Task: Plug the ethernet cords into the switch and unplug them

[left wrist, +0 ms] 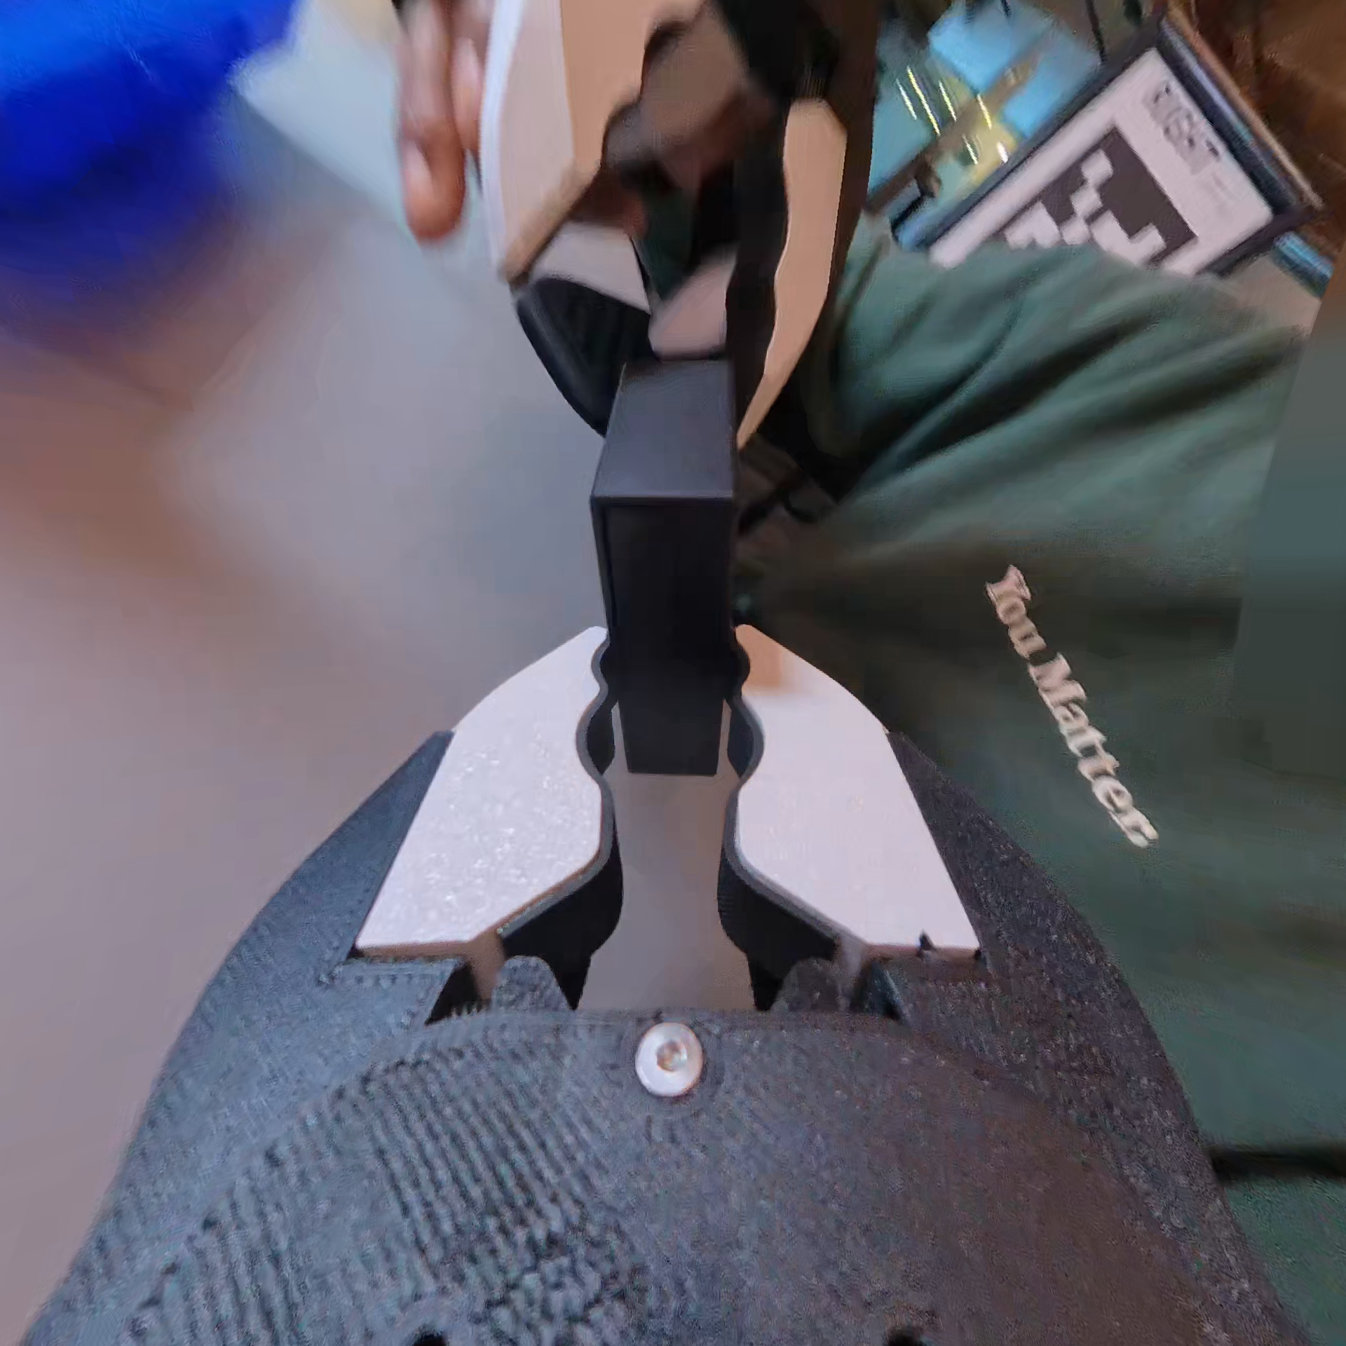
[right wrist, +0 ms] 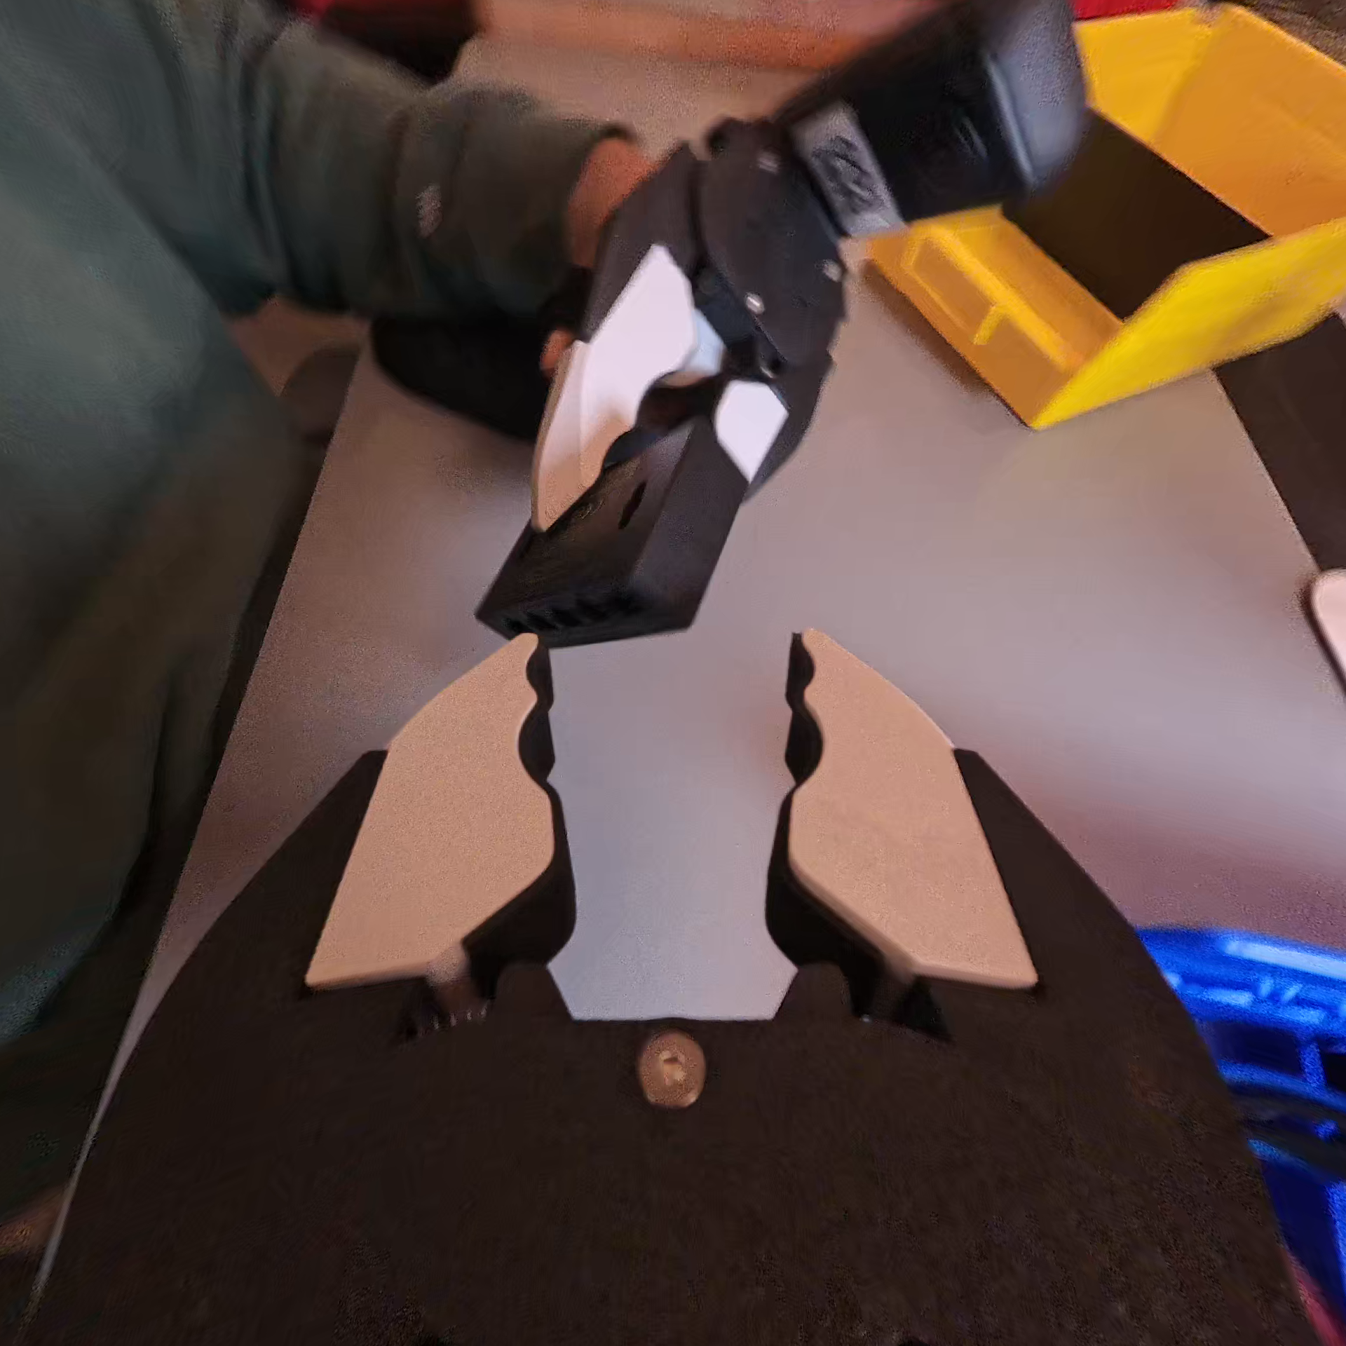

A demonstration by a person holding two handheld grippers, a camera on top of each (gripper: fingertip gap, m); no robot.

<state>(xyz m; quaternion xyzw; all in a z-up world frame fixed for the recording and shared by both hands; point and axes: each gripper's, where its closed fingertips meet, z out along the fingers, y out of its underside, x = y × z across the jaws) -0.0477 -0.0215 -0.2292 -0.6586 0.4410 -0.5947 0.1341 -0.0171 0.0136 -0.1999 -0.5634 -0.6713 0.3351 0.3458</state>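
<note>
The small black box-shaped plastic switch hangs above the flat grey counter, clamped in the left hand-held gripper, just beyond the right hand-held gripper; the yellow plastic bin sits on the counter behind to the right

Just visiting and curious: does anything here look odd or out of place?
Only one thing: the black switch is not on the table. The left claw holds it up in the air, tilted, with no cord plugged in. The right claw is open and empty.
</note>
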